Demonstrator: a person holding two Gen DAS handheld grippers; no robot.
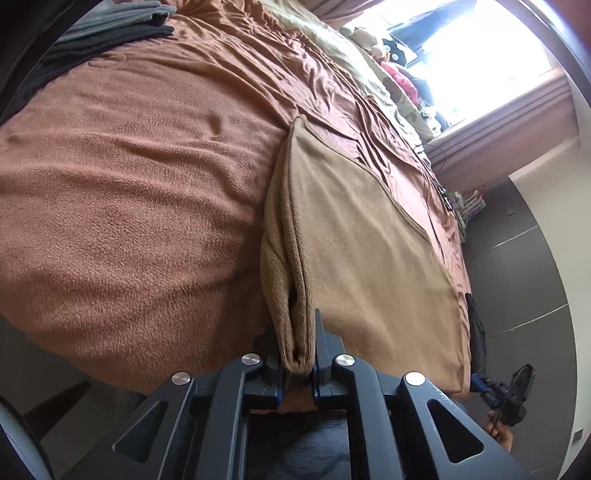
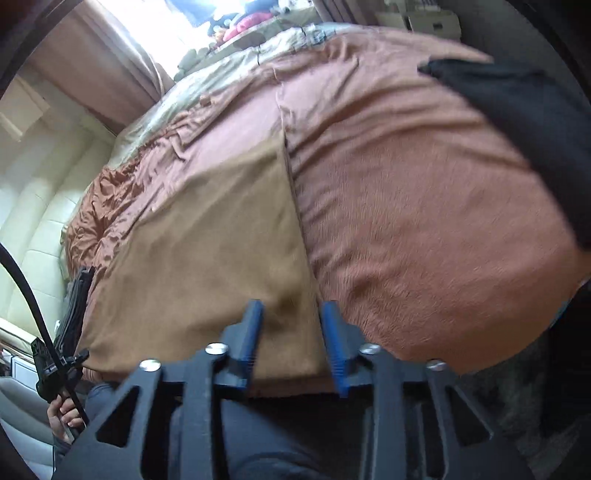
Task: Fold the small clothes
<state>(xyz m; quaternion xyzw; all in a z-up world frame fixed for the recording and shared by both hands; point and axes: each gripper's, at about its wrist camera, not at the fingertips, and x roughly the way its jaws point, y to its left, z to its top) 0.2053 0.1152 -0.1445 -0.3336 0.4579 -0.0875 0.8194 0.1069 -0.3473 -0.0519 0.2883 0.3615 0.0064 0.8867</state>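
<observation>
In the left wrist view, the left gripper (image 1: 297, 354) fills the bottom of the frame, its black jaws pinching the thick folded edge of a tan cloth (image 1: 369, 236) that bunches up between them. From there the tan cloth spreads toward the centre right of the frame, lying flat on a rust-brown blanket (image 1: 129, 184) that covers the bed. At the lower right edge of this view a hand (image 1: 500, 430) holds the other tool.

In the right wrist view, the right gripper (image 2: 291, 332) sits at the bottom centre with its blue-padded jaws spread apart; the near edge of the tan cloth (image 2: 207, 236) lies between and beyond them, and the pads do not press on it. The picture is slightly blurred. The cloth's long straight edge runs from the right-hand pad up toward the centre of the frame, with the blanket (image 2: 424, 203) to its right.

Farther off, a stack of dark grey folded clothes (image 1: 107, 33) rests on the blanket at the upper left of the left wrist view, and a black garment (image 2: 524, 122) lies at the upper right of the right wrist view. Beyond the blanket a pale green sheet (image 1: 332, 48) runs toward a bright window (image 1: 480, 55) with brown curtains (image 1: 517, 110), where small soft toys (image 1: 391, 62) sit, too small to make out.
</observation>
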